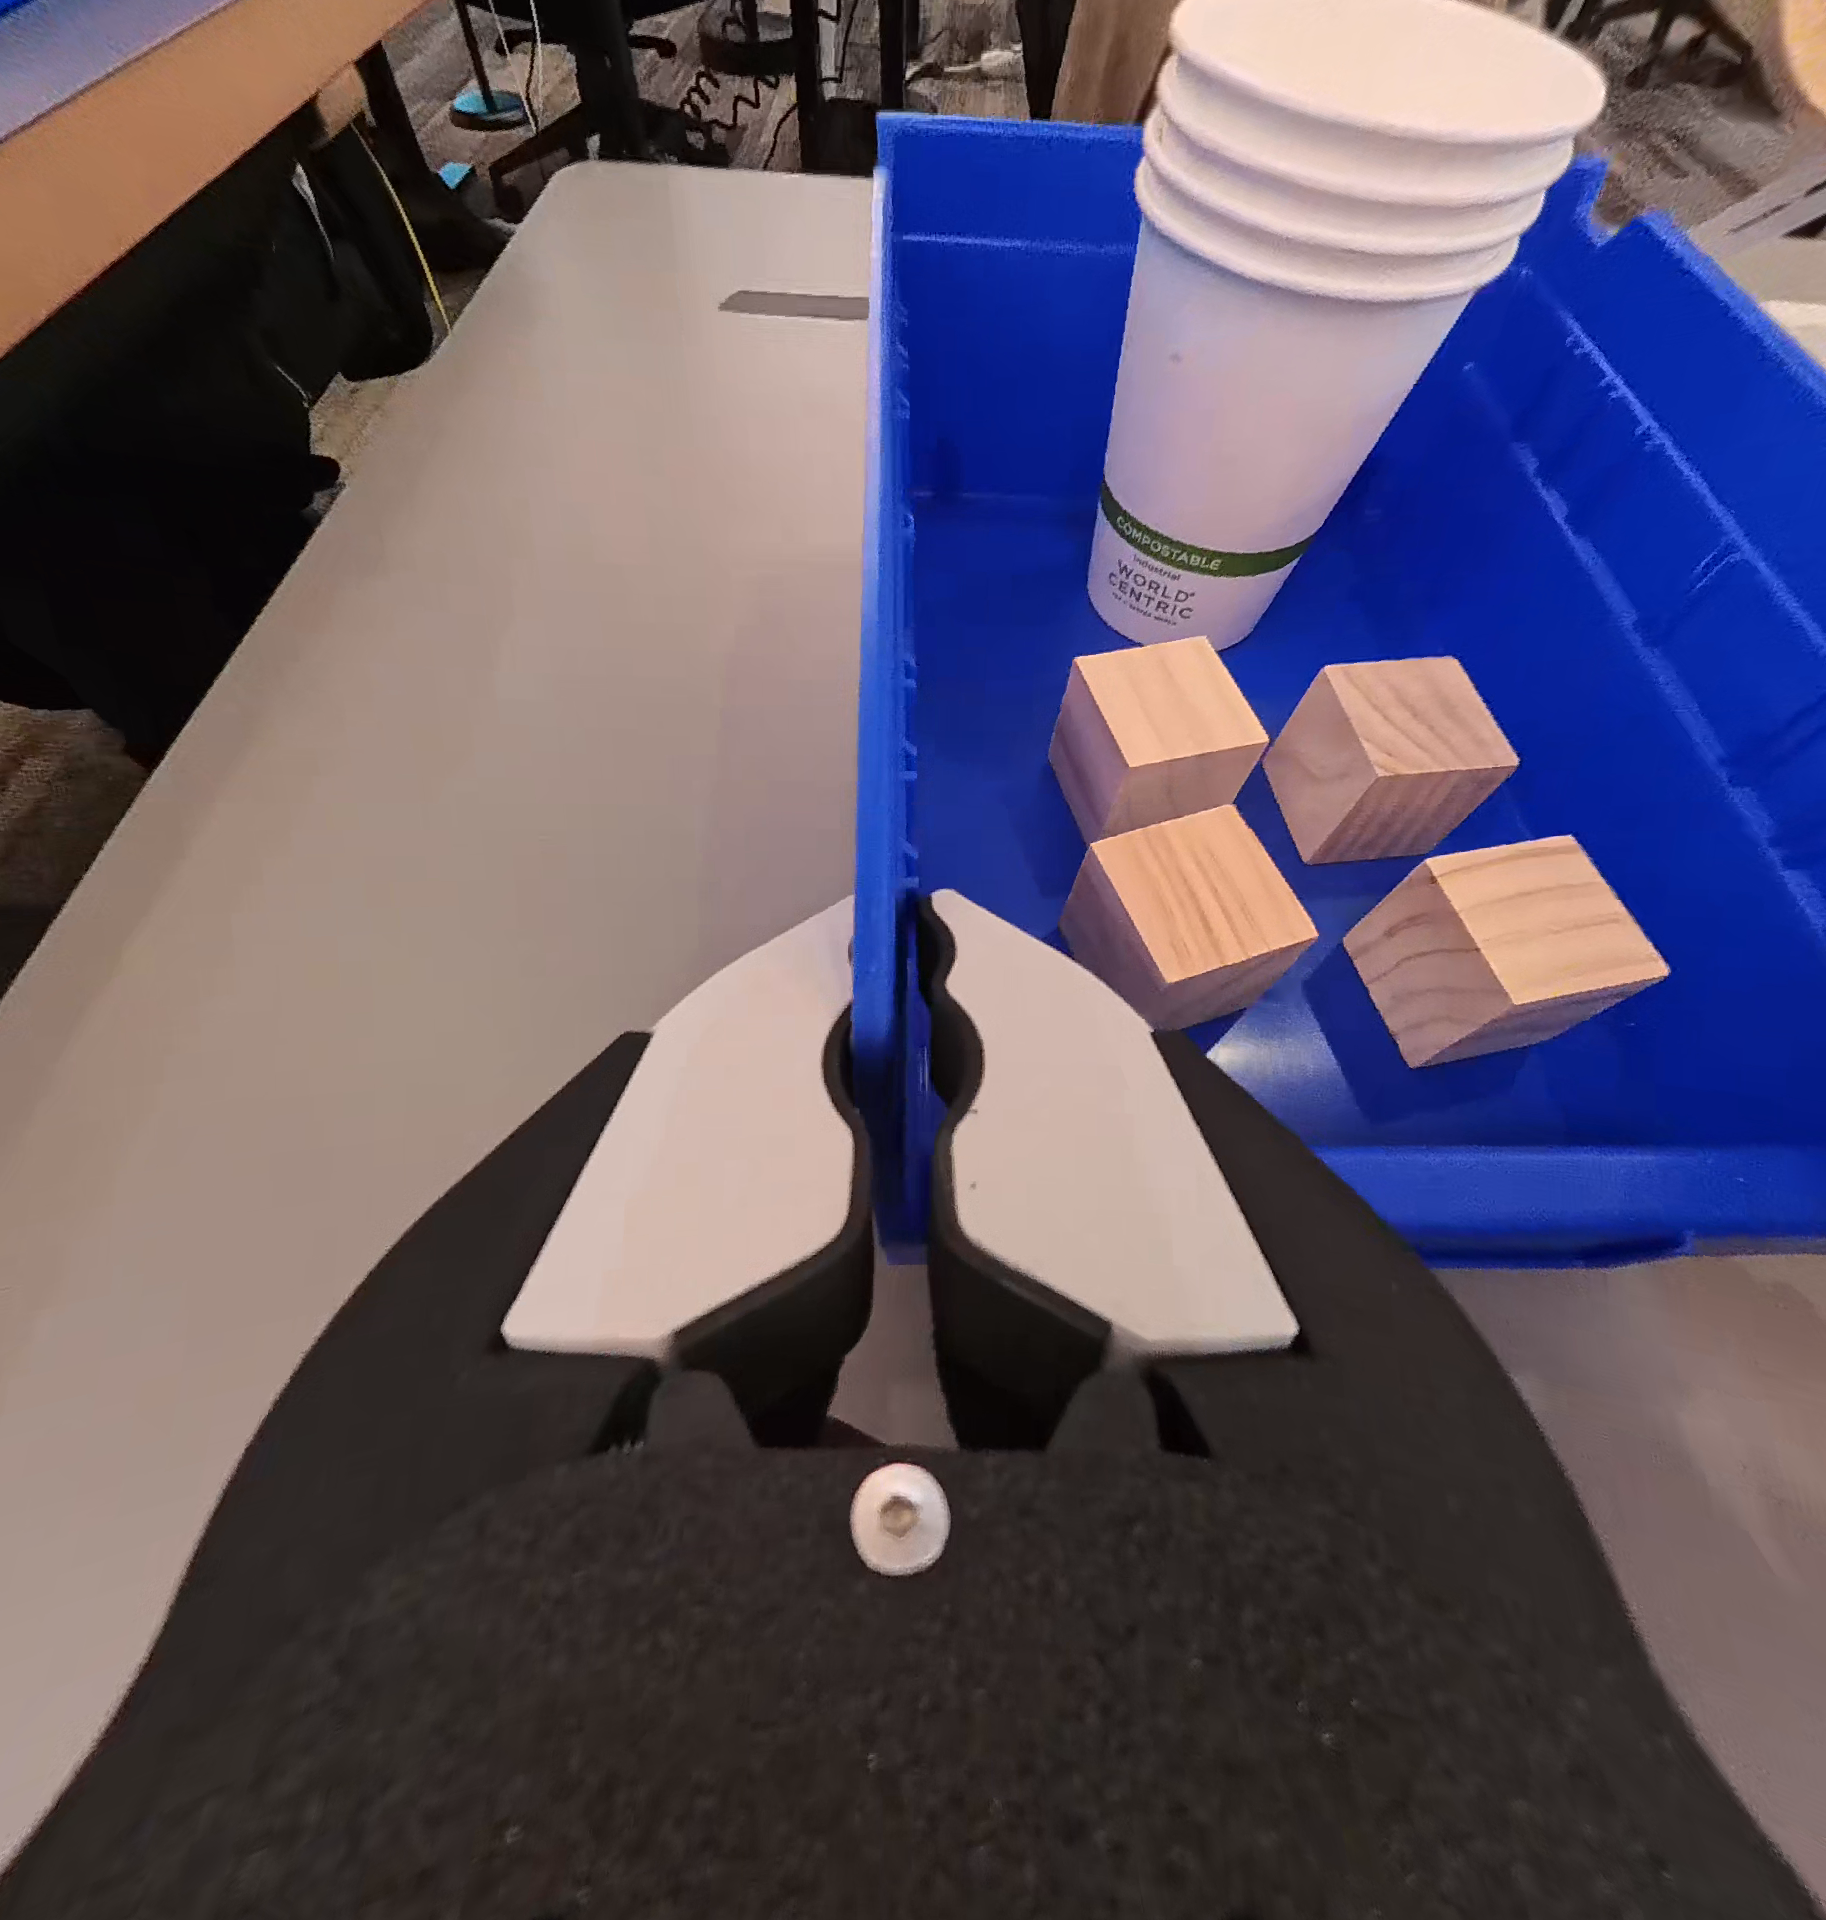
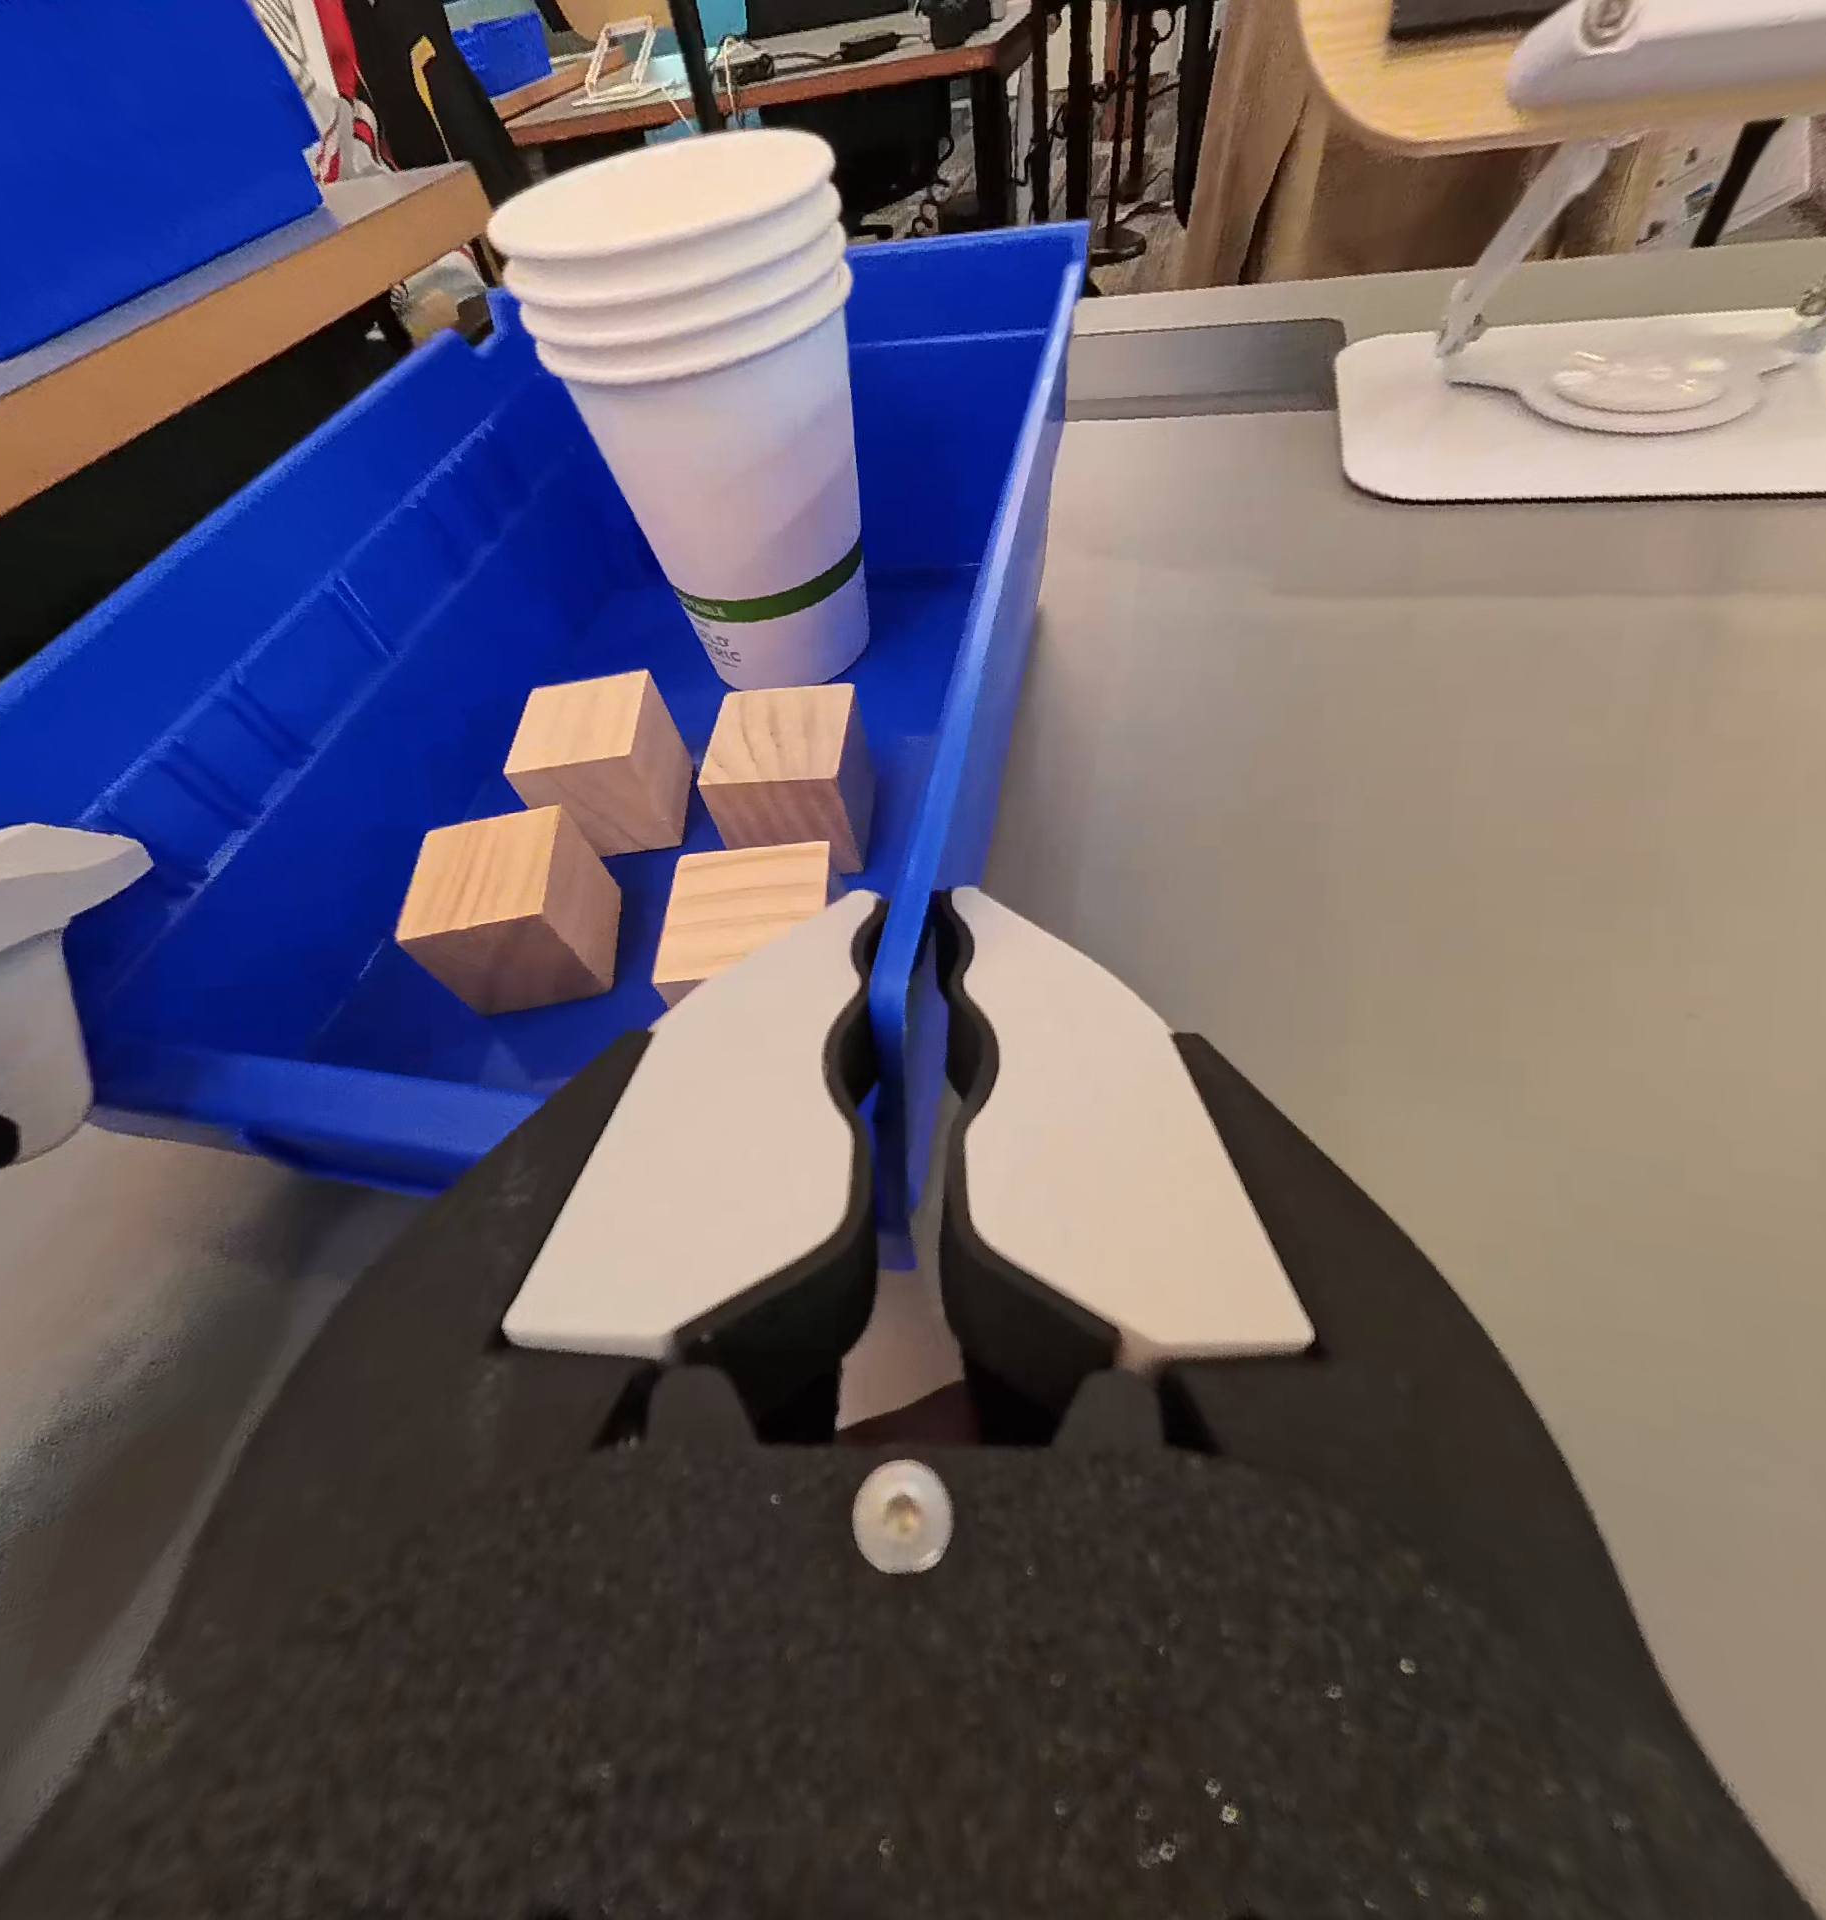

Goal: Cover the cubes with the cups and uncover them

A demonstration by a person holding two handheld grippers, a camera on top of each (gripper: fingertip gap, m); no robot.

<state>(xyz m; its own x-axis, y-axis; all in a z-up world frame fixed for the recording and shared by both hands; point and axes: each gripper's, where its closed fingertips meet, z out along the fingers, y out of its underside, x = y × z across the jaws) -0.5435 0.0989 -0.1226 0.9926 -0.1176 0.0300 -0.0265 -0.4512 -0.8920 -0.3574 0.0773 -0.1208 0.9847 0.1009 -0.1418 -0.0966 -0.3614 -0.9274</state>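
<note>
Your left tool (image 1: 893, 925) is pinching the left side wall of the blue bin (image 1: 1615, 540), one finger outside the wall and one inside. Your right tool (image 2: 914, 904) is clamped the same way on the bin's right wall, close to its near corner. The tip of your left tool also shows at the far left of the right wrist view, on the opposite wall. Between your two tools, inside the bin, four wooden cubes (image 1: 1158, 732) sit in a loose two-by-two cluster on the bin floor near its front; some are nearly touching. Just behind them, a stack of white paper cups (image 1: 1293, 343) with a green band stands mouth up, leaning slightly. The bin rests on the grey table (image 1: 473, 727), and a white stand (image 2: 1615, 416) sits towards the table's far right corner.
</note>
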